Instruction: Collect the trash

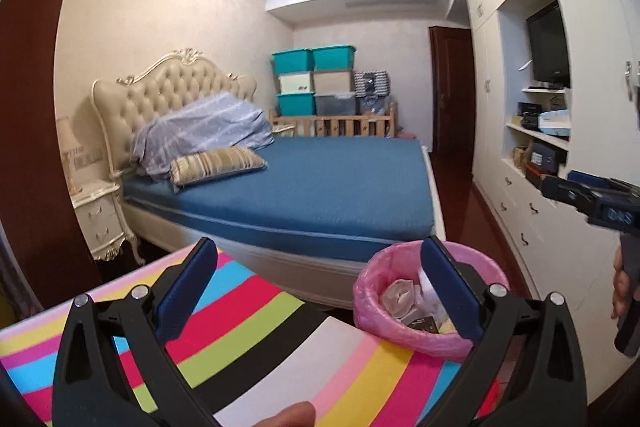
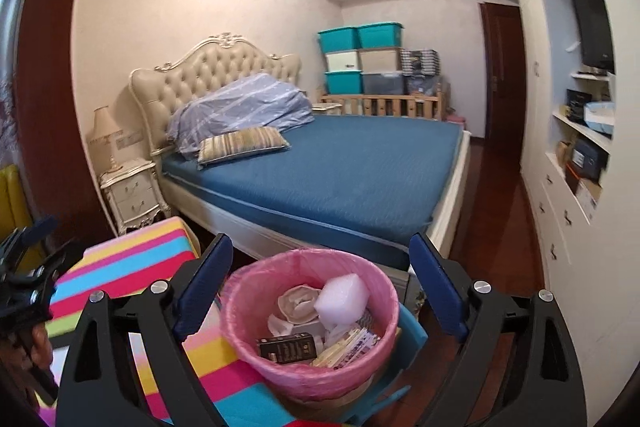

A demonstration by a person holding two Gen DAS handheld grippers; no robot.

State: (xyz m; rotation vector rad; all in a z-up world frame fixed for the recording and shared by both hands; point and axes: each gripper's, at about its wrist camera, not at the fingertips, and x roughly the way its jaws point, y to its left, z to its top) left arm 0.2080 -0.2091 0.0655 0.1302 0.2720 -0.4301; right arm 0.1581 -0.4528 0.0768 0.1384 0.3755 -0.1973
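A bedroom with a blue-sheeted bed [image 2: 340, 171] – both the left gripper [image 1: 316, 287] and right gripper [image 2: 320, 287] gape empty above the pink-lined trash bin [image 2: 308, 367] beside a striped table [image 1: 240, 347].

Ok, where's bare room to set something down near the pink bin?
The striped tabletop left of the pink bin is bare. So is the blue mattress beyond the striped pillow. The bin itself is crowded with trash, and the headboard end holds bedding.
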